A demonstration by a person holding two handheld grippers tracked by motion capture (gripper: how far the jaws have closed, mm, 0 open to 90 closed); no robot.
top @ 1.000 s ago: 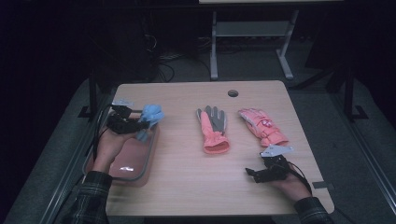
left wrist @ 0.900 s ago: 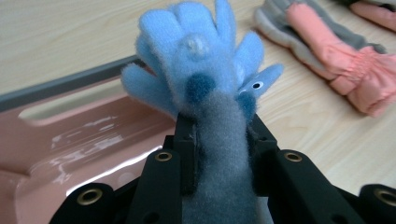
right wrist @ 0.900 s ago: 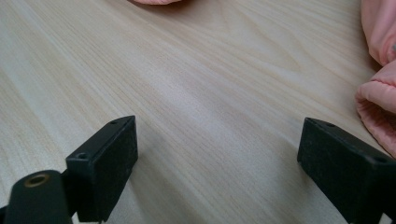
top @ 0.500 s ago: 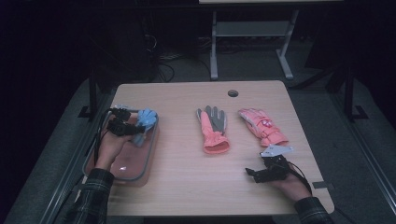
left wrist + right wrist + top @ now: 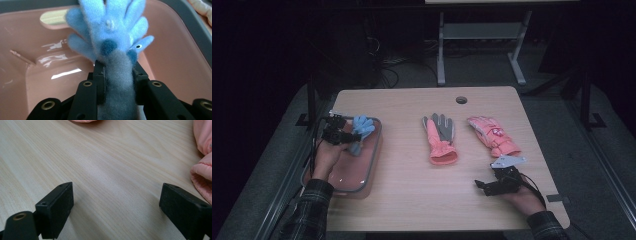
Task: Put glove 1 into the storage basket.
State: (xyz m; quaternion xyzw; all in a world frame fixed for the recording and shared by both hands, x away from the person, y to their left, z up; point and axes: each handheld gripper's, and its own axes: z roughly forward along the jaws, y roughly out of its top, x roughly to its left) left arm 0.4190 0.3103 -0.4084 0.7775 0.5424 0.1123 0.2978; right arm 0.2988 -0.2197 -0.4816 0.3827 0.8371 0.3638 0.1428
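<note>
My left gripper (image 5: 343, 134) is clenched on the blue fleece glove (image 5: 110, 40), which hangs over the pink tub (image 5: 40, 75) ahead of the jaws, unreleased. My right gripper (image 5: 117, 207) stands released; two pink gloves (image 5: 439, 137) wait on the counter (image 5: 412, 195) beyond it.

The left gripper (image 5: 343, 134) is black, with a dark cable trailing from it; in the left gripper view its linkage arms carry brass-coloured ringed screw holes. The right gripper (image 5: 482, 186) is black too, topped by a grey three-cornered plate, with a cable looping behind it; its two blocky jaws show a brass-ringed hole and a small plain one. Both forearms wear dark plaid sleeves
</note>
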